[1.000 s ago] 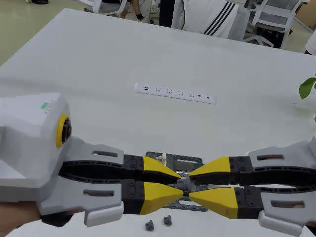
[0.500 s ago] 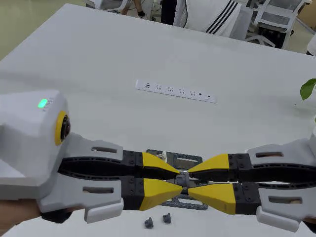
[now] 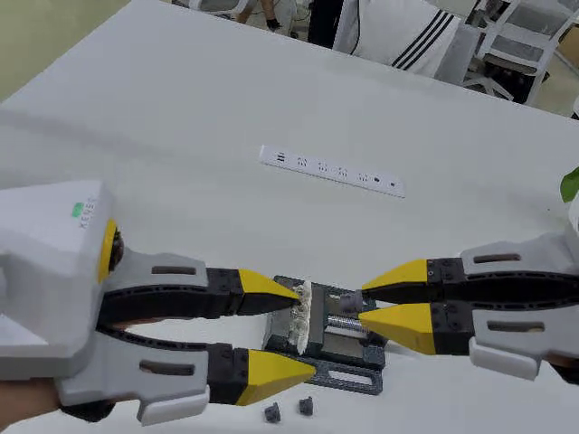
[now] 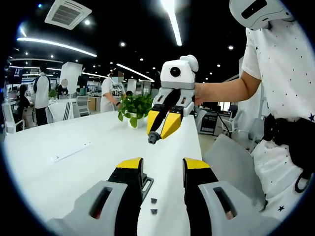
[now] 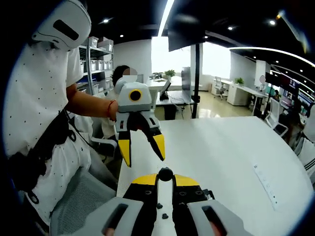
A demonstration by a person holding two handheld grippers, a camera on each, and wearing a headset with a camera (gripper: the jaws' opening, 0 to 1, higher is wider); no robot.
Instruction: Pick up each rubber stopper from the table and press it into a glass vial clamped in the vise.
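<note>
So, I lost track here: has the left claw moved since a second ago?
Yes. The left claw has opened and drawn back leftward, from the middle of the vise toward its left end.

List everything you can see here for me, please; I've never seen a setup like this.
table: one, white, under everything
power strip: one, white, mid-table
vise: one, dark grey, near edge of the table, between the claws
glass vials: number unclear, clear, clamped in the vise
loose rubber stoppers: two, dark grey, on the table just in front of the vise
held rubber stopper: one, dark grey, in the right claw
plant: one, green, at the table's right edge
chairs: several, white, beyond the table
another person: one, white top with dark stripes, beyond the table
left claw: one, yellow tips, open at the vise
right claw: one, yellow tips, shut on the held stopper
</note>
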